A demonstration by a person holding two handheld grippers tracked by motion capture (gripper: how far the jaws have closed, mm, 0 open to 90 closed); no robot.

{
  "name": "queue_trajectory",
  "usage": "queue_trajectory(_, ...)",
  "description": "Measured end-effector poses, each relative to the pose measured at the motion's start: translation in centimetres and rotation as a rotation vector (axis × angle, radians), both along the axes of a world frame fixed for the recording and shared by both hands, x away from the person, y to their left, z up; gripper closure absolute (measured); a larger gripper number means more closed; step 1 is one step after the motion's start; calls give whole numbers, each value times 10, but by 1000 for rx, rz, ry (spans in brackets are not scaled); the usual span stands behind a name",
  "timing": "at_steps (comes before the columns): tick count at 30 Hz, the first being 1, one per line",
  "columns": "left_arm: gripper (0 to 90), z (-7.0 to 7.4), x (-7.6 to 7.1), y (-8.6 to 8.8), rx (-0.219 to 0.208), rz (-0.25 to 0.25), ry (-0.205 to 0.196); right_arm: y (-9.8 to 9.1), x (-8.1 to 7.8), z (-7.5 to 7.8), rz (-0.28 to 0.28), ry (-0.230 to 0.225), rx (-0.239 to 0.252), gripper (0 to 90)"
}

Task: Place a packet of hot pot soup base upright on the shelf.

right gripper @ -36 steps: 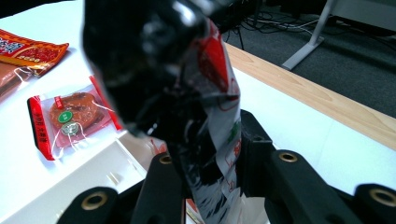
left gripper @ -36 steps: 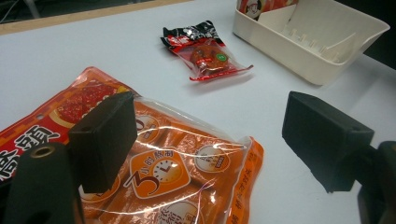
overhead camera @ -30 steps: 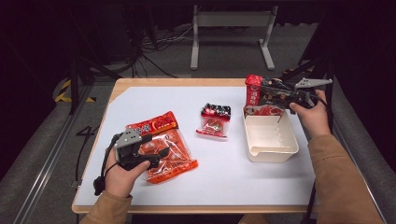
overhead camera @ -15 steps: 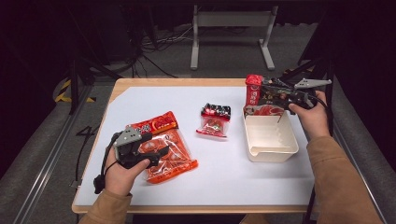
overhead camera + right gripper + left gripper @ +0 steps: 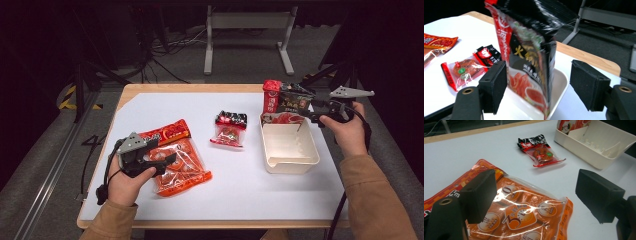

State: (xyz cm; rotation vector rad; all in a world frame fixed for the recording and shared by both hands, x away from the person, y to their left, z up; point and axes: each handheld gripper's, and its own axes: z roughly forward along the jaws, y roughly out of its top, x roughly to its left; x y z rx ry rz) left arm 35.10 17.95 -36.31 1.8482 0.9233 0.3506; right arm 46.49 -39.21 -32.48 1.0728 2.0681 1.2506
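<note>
From above: a white-topped table (image 5: 240,200) with a wooden edge, two hands in from the near side. At left, the left gripper (image 5: 167,159) held low over a big orange snack bag (image 5: 177,160) lying flat near the left front. In mid-table, a small red-and-black packet (image 5: 230,128), well apart from the bag. At right, a cream tray (image 5: 290,147), with a tall dark pouch (image 5: 287,102) standing upright at its far end. Right gripper (image 5: 305,112) level with that pouch, pointing left at it, gripped by the right hand (image 5: 345,131). Beyond the table, a dark floor with cables and a grey metal stand (image 5: 247,30).

From the left gripper view: jaws spread wide, nothing between them but air. Left pad over the orange snack bag (image 5: 524,212), right pad over bare table beside it; contact with the bag impossible to judge. Small packet (image 5: 540,151) farther off, cream tray (image 5: 599,147) at upper right.

From the right gripper view: jaws wide apart, the dark pouch (image 5: 531,57) upright between them with its foot inside the cream tray (image 5: 560,83). Left pad just beside or touching the pouch's red edge, hard to say which; right pad clearly off it. Small packet (image 5: 466,67) flat on the table to the left.
</note>
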Motion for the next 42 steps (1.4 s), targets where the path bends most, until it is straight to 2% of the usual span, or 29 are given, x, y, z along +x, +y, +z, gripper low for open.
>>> queue_trajectory(4, 183, 2, 3, 5, -8, 12, -1, 1, -14, 4, -16, -7, -4, 307)
queue_trajectory(10, 168, 3, 8, 13, 47, 26, 6, 13, -42, 10, 23, -41, -4, 302)
queue_trajectory(12, 157, 4, 10, 16, 57, 28, 23, 21, -53, 12, 45, -50, 1, 303)
queue_trajectory(13, 152, 4, 10, 16, 57, 28, 23, 21, -53, 12, 45, -50, 1, 303)
queue_trajectory(15, 141, 3, 12, 19, 76, 25, 15, 30, -64, 14, 56, -65, -14, 303)
queue_trajectory(17, 140, 3, 12, 20, 68, 28, 12, 32, -67, 13, 58, -68, -17, 303)
queue_trajectory(20, 126, 3, 13, 24, 43, 16, 12, 40, -80, 9, 80, -74, 27, 312)
queue_trajectory(24, 117, 2, 13, 29, 52, 14, 21, 49, -94, 5, 97, -82, 63, 314)
queue_trajectory(26, 112, 1, 14, 33, 44, 25, 28, 53, -100, 3, 109, -75, 77, 329)
queue_trajectory(29, 103, 0, 15, 38, 40, 58, 34, 63, -110, 0, 141, -68, 71, 329)
queue_trajectory(33, 80, -3, 19, 44, 46, 102, 44, 73, -118, 0, 179, -71, 67, 328)
queue_trajectory(35, 74, -4, 20, 46, 43, 120, 34, 76, -119, 1, 189, -71, 69, 328)
queue_trajectory(42, 59, -6, 26, 53, 39, 124, 2, 85, -123, -1, 219, -66, 53, 328)
